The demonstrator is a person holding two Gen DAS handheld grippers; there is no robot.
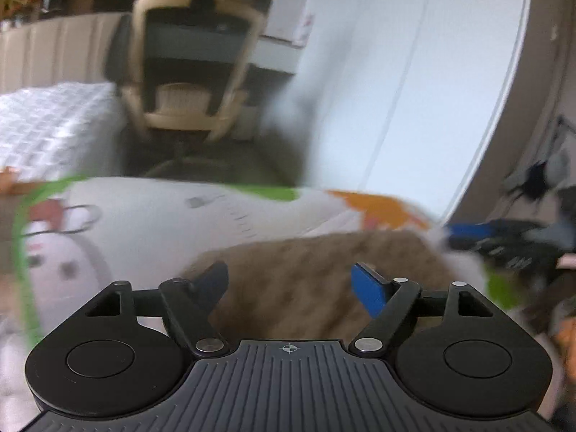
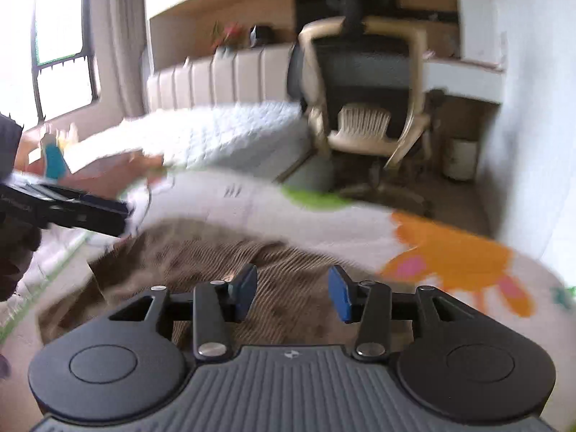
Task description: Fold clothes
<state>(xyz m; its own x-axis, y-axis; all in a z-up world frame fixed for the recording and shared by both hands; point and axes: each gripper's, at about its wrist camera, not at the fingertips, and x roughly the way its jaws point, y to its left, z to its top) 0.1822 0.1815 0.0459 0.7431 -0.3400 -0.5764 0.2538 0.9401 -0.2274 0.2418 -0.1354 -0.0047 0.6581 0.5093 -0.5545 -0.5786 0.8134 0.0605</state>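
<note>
Left wrist view: left gripper [image 1: 291,282] over one brown ribbed garment [image 1: 316,273], fingers [image 1: 370,289] spread wide with nothing between them. Garment lying flat on a white play mat [image 1: 162,216] printed with cartoon figures, green edging and an orange patch. One office chair [image 1: 187,72] beyond, one quilted mattress [image 1: 50,122] at the left. Other gripper blurred at the right edge, just past the garment's far side.

Right wrist view: right gripper [image 2: 292,289] above the same garment [image 2: 201,252], fingers [image 2: 340,293] partly apart, holding nothing. Left gripper [image 2: 72,208] visible at the left, near the garment's upper left edge. One waste bin [image 2: 462,158] by the wall, one window [image 2: 61,28].

Judgement: between folds, both grippers free of the cloth, heavy blur. Next move probably calls for lowering onto an edge or corner on each side, pinching only the layer meant to turn over, then lifting both together so the fold lands straight
</note>
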